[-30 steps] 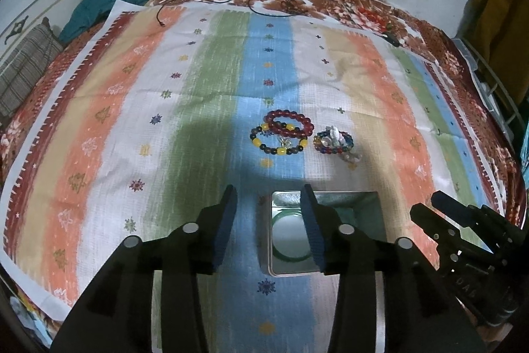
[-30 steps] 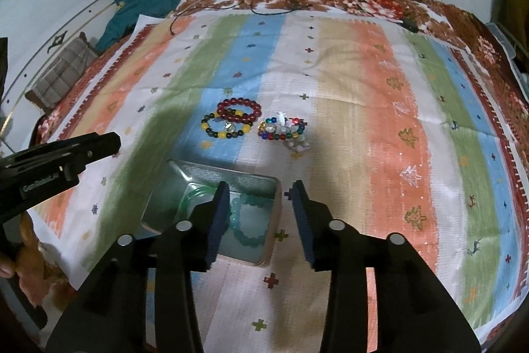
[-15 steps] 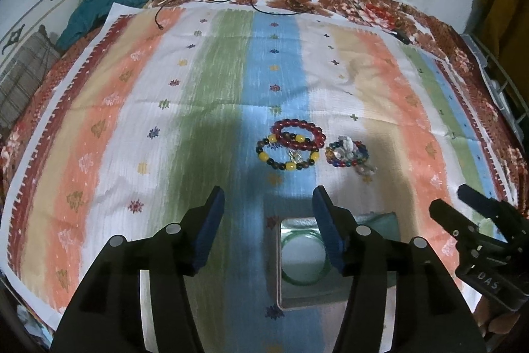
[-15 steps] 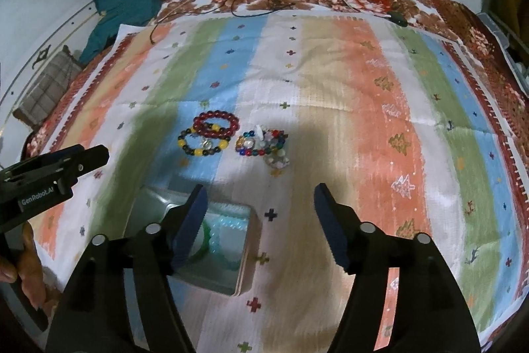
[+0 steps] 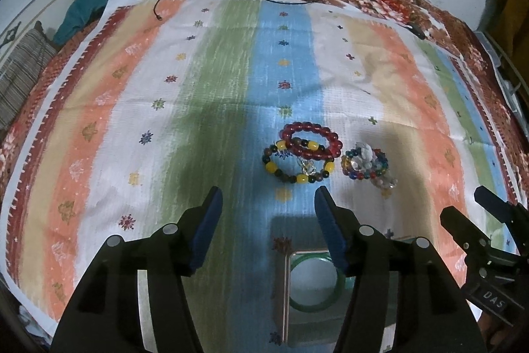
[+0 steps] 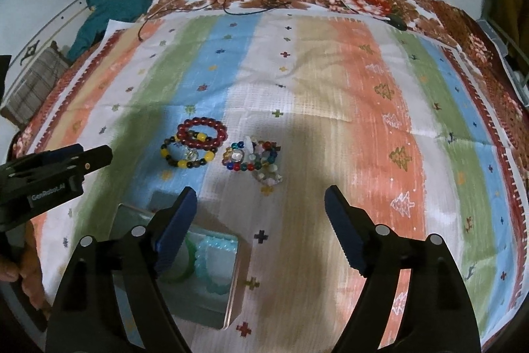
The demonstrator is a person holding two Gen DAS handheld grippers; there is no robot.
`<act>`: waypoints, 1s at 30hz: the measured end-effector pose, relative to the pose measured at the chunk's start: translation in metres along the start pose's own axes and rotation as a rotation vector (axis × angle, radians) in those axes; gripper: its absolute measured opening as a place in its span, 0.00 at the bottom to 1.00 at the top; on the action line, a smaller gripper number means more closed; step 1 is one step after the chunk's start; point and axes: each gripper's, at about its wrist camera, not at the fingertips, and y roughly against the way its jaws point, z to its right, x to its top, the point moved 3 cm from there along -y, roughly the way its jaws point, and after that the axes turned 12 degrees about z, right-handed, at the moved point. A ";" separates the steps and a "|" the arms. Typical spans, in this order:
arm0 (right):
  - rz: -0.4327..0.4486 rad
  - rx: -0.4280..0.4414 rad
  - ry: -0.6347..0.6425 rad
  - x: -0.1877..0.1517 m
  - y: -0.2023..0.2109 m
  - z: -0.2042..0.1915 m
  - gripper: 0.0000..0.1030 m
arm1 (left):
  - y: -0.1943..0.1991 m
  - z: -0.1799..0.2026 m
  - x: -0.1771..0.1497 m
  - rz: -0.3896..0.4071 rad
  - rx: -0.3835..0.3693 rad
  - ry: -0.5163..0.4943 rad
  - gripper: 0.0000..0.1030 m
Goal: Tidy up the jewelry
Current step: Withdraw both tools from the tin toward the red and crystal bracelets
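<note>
Striped cloth (image 5: 211, 108), in orange, green, blue and white bands, covers the bed and carries everything in play. Near its front edge sits a shallow metal tin (image 6: 231, 293), and a green bangle (image 5: 310, 306) and a pale blue beaded bracelet (image 6: 215, 267) already lie inside it. Beyond the tin, out on the cloth, three bracelets wait: a red beaded bracelet (image 5: 310, 138) overlapping a yellow-and-dark beaded bracelet (image 5: 297, 169), and just beside them a multicoloured glass-bead bracelet (image 5: 363, 164) with a clear charm.

Both tools hang above the tin and point down toward that cluster. The left gripper (image 5: 266, 204) has its jaws opening with nothing between them; the right gripper (image 6: 261, 202) is opening wider, also with nothing between its pads.

By the look of it, the sorting is partway through and the step in hand is the reach for the next loose bracelet. That move calls for lowering one spread tool over a single ring of beads and closing on it without dragging along the overlapping neighbour.
</note>
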 end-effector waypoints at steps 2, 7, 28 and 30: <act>-0.011 0.000 -0.017 0.001 -0.008 0.003 0.77 | -0.003 0.001 0.001 -0.001 0.003 -0.005 0.57; -0.024 0.001 -0.035 0.004 -0.019 0.005 0.77 | -0.011 0.000 0.005 -0.002 0.005 -0.004 0.57; -0.085 -0.040 -0.012 0.012 -0.066 0.014 0.77 | -0.060 0.001 0.022 -0.054 -0.011 -0.014 0.58; -0.090 -0.044 -0.011 0.013 -0.072 0.016 0.77 | -0.065 0.002 0.022 -0.061 -0.011 -0.021 0.58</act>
